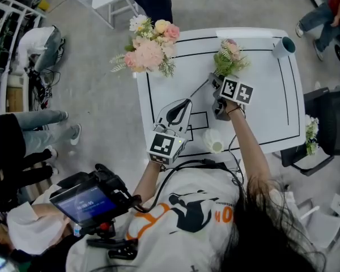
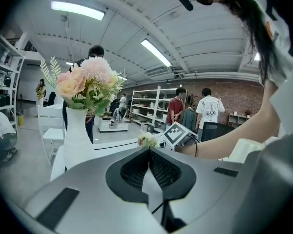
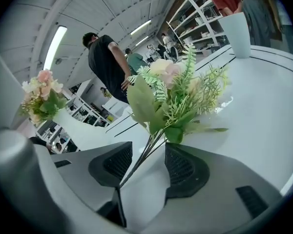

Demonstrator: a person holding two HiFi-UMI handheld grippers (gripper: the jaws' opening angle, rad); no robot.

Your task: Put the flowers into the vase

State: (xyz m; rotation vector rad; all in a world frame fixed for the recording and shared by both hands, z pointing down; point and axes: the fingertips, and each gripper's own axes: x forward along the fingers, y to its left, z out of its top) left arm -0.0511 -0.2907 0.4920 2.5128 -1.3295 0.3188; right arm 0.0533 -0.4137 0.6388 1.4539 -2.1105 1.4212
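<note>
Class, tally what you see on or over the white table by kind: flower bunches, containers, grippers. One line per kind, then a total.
Flower bunches: 2 (bouquet, loose bunch)
Containers: 3 (white vase, pale cup, small white pot)
Grippers: 2 (left gripper, right gripper)
Total: 7

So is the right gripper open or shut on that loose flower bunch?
Open. The right gripper has its jaws wide apart; the stems of the flower bunch run through the gap, unclamped.
</note>
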